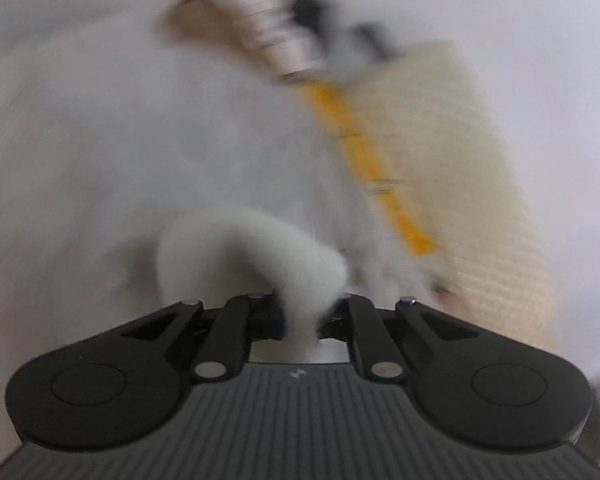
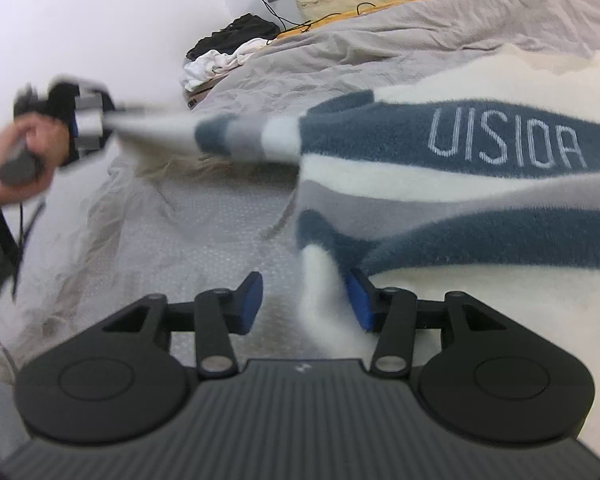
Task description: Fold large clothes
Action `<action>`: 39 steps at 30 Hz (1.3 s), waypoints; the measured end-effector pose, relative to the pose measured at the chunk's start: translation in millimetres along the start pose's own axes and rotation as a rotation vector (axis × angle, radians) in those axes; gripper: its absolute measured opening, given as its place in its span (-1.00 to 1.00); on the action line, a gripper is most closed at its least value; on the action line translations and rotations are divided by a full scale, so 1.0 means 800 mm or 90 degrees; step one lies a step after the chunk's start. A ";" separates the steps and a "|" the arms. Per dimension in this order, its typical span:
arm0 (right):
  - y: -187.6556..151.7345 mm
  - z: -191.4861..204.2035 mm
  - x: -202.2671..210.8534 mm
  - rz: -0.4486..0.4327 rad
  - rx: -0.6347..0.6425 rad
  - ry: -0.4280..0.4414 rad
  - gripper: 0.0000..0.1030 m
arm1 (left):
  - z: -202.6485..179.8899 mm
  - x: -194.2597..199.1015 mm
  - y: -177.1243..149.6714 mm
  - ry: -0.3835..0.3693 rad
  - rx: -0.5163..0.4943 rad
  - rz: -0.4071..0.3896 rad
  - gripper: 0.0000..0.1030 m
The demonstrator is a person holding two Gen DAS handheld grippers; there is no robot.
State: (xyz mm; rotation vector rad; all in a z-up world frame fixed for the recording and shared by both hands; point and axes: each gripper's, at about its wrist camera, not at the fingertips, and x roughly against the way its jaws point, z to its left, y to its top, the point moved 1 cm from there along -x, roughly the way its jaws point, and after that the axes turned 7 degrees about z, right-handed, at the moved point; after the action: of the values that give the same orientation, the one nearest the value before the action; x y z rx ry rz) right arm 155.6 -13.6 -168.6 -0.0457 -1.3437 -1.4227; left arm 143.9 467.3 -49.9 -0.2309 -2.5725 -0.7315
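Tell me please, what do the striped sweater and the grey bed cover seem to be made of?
The striped sweater looks like a fuzzy knit, perhaps wool or fleece: its white, grey and blue bands have soft, hairy edges and no shine. The grey bed cover looks like thin matte woven cloth, possibly cotton, since it lies in many fine creases. The left gripper pinches a white fluffy fold of the sweater.

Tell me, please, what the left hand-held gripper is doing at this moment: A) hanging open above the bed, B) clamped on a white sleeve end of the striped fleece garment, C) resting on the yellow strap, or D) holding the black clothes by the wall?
B: the left hand-held gripper is shut on white fleece, and the right wrist view shows it pulling a sleeve of the striped fleece garment out taut.
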 end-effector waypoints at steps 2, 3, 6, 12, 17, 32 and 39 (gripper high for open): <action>0.001 0.003 0.001 -0.008 0.006 -0.004 -0.05 | -0.032 0.009 0.006 -0.066 -0.095 -0.016 -0.78; 0.001 0.004 0.001 -0.011 0.008 -0.005 -0.04 | -0.041 0.010 0.006 -0.083 -0.117 -0.022 -0.78; 0.000 0.005 -0.001 -0.007 0.013 -0.012 -0.04 | -0.018 0.012 -0.004 -0.120 -0.089 -0.047 -0.78; 0.000 0.003 -0.002 0.000 0.010 -0.014 -0.04 | 0.126 -0.017 -0.043 0.035 0.056 -0.018 -0.77; 0.003 0.004 -0.007 0.003 0.009 -0.017 -0.04 | 0.178 -0.003 -0.073 0.051 0.048 -0.018 -0.74; 0.004 0.008 0.002 -0.005 0.005 -0.027 -0.04 | 0.130 0.079 -0.077 0.311 -0.082 -0.121 -0.33; 0.007 -0.001 0.062 -0.041 -0.015 -0.046 -0.03 | 0.098 0.133 -0.080 0.282 -0.044 -0.087 -0.25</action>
State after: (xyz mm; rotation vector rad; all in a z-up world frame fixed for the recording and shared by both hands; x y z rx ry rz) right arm 141.4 -44.5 -132.4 -0.0710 -1.3990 -1.5037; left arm 2.8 459.1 -89.0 0.0801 -2.1583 -0.8180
